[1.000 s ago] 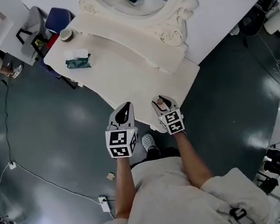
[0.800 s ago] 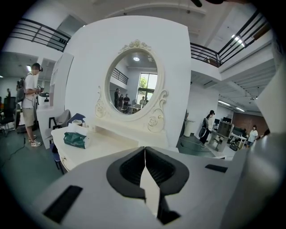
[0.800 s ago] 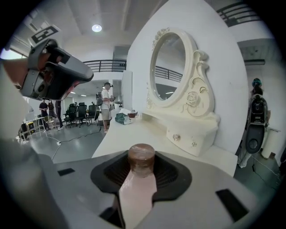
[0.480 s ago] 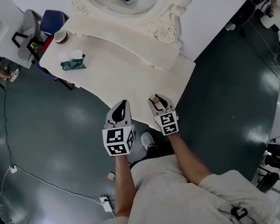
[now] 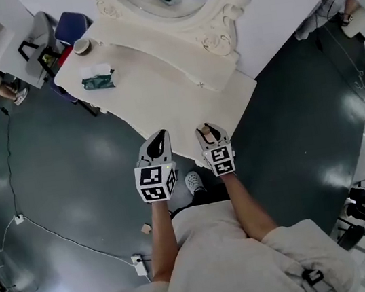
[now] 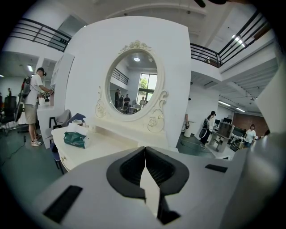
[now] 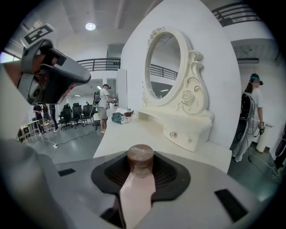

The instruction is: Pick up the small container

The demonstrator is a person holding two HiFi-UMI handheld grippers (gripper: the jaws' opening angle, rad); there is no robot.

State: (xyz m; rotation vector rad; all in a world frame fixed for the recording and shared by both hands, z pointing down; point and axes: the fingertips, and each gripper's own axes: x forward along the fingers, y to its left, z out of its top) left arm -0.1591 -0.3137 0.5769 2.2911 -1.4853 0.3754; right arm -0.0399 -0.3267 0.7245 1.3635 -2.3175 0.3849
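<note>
Between right tongs [image 5: 209,133], small container [image 7: 140,159] (brown-capped) sits clamped.

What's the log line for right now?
left gripper: shut, empty | right gripper: shut on small container | dressing table: ahead

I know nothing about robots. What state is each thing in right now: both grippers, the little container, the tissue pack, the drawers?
Left gripper: shut, nothing in it.
Right gripper: shut on the container.
Container: capped, held between the jaws.
Tissue pack: lying on the table, a tissue sticking out.
Drawers: shut.
</note>
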